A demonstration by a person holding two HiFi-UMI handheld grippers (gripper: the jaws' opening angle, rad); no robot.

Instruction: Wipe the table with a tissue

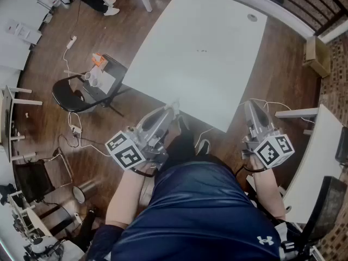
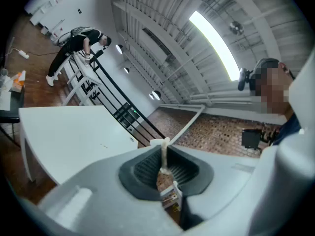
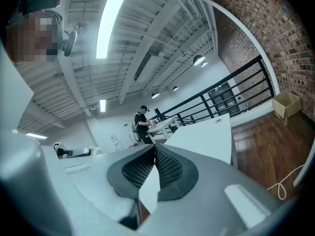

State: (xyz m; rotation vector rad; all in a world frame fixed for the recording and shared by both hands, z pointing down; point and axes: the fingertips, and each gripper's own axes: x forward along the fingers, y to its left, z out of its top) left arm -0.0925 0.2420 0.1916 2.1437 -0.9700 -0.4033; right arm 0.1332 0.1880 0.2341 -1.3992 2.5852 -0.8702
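Left gripper [image 2: 165,144]: jaws pinch thin white strip, likely tissue [image 2: 163,157].
Right gripper [image 3: 153,149]: jaws pressed together, empty.
Risk: small pinch slips against surface [image 1: 201,53].

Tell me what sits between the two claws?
In the head view, the near corner of the white rectangular table lies between the left claw and right claw.

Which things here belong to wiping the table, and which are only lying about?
For the job: white table, left gripper, right gripper, both jaws shut; no tissue clearly visible.
Lying about: black chair, cardboard box, power strip on the floor.
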